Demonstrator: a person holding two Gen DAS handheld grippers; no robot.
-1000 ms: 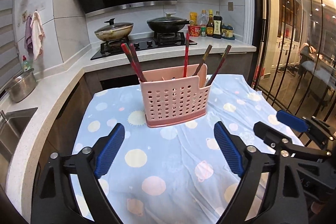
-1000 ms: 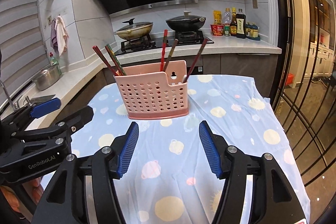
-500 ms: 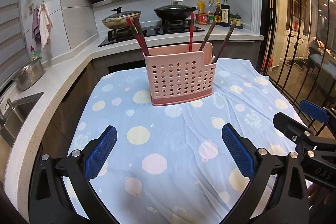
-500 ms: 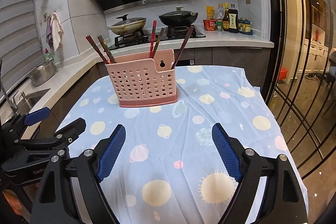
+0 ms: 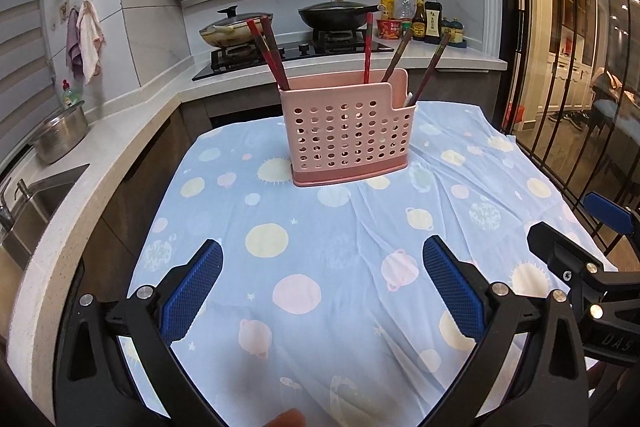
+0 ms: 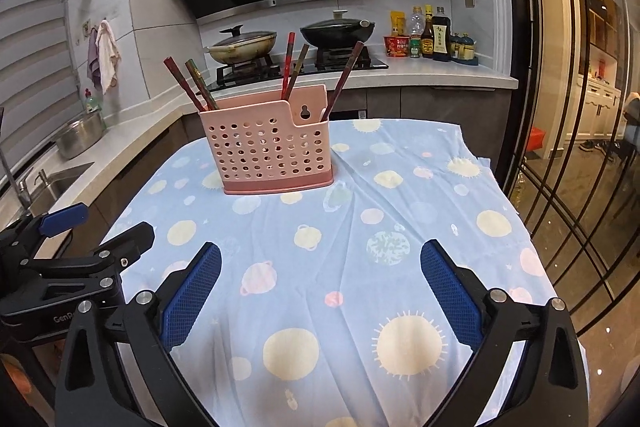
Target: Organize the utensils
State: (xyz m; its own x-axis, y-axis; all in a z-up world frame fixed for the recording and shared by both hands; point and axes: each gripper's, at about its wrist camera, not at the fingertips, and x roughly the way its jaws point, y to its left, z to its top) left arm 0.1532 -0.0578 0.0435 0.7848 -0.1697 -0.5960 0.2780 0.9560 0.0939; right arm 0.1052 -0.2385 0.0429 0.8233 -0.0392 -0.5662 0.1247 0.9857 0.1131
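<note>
Pink perforated utensil holder (image 5: 347, 131): five chopsticks (image 5: 430, 68) stowed. Left gripper (image 5: 322, 291): released, empty. Right gripper (image 6: 320, 289): jaws just opened, empty. Sorting apparently complete; next, withdraw.

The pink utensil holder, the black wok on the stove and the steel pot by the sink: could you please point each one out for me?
pink utensil holder (image 5: 344, 135): left wrist view, perforated front wall.
black wok (image 6: 338, 33): right wrist view, side of its bowl.
steel pot (image 5: 60, 133): left wrist view, outer wall.
</note>
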